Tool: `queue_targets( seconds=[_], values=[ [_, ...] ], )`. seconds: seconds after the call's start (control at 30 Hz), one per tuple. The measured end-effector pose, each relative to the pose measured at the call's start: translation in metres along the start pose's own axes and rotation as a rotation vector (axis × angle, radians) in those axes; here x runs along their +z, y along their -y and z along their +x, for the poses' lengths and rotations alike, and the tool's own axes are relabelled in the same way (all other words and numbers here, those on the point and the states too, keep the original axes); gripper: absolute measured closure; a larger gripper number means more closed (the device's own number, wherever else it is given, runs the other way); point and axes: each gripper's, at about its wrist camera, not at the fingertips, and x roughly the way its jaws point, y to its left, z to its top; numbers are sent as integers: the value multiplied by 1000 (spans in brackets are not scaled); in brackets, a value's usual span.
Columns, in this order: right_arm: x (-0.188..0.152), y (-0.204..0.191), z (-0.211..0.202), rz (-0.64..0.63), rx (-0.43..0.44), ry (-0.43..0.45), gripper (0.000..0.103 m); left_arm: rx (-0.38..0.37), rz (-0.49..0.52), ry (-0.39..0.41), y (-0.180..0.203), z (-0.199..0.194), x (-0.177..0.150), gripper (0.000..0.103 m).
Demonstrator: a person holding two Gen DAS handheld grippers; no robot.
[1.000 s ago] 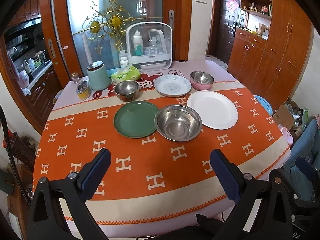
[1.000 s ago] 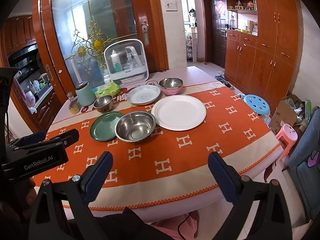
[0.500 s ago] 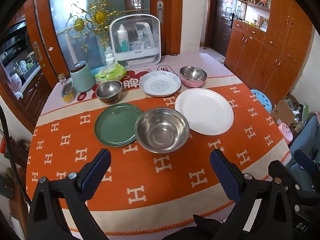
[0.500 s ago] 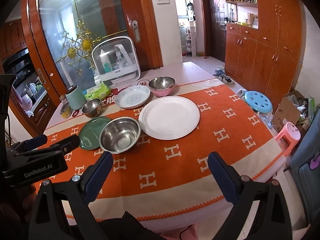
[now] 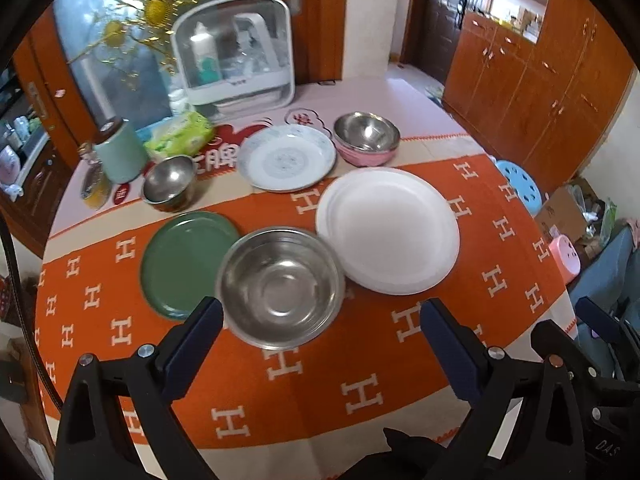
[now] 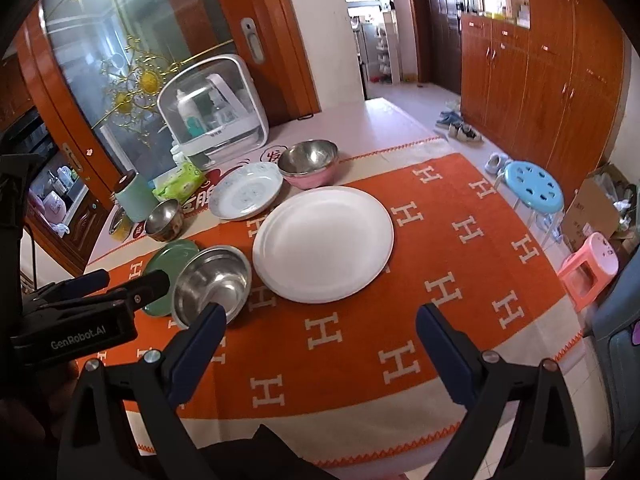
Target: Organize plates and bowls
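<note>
On the orange cloth lie a large steel bowl (image 5: 280, 286), a green plate (image 5: 182, 262) to its left and a big white plate (image 5: 388, 230) to its right. Behind them stand a small steel bowl (image 5: 168, 178), a patterned white plate (image 5: 288, 156) and a pink-sided steel bowl (image 5: 366, 136). My left gripper (image 5: 320, 344) is open and empty, just short of the large bowl. My right gripper (image 6: 320, 344) is open and empty, in front of the white plate (image 6: 324, 242) and large bowl (image 6: 212, 278). The left gripper (image 6: 96, 284) shows at the left of the right wrist view.
A white-framed clear box (image 5: 234, 50), a green canister (image 5: 120, 152), a tissue pack (image 5: 180, 134) and a small jar (image 5: 94, 190) stand at the table's back. A blue stool (image 6: 534, 192) and a pink stool (image 6: 590, 268) stand to the right of the table.
Both grippers have moved forward over the table toward the dishes, which now look larger and closer. Both stay open. No dish has moved.
</note>
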Motion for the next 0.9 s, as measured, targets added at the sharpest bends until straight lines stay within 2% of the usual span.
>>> queue_targets(
  seconds=[0.17,0.33,0.47,0.57,0.73,0.9],
  values=[
    [22,20,34,52,41,-60,6,8,25,-55,11,30,32,4],
    [37,37,69,98,95,-124,6,-20,23,-159,13,68,65,4],
    [47,54,102,154,151,-181,7,-11,44,-221,13,99,77,4],
    [51,66,126,208,179,-219,7,-38,8,-268,8,128,84,4],
    [54,85,165,301,226,-289,7,-84,-51,-264,-7,163,92,5],
    [53,103,192,364,218,-332,7,-118,-68,-264,-19,197,98,5]
  ],
)
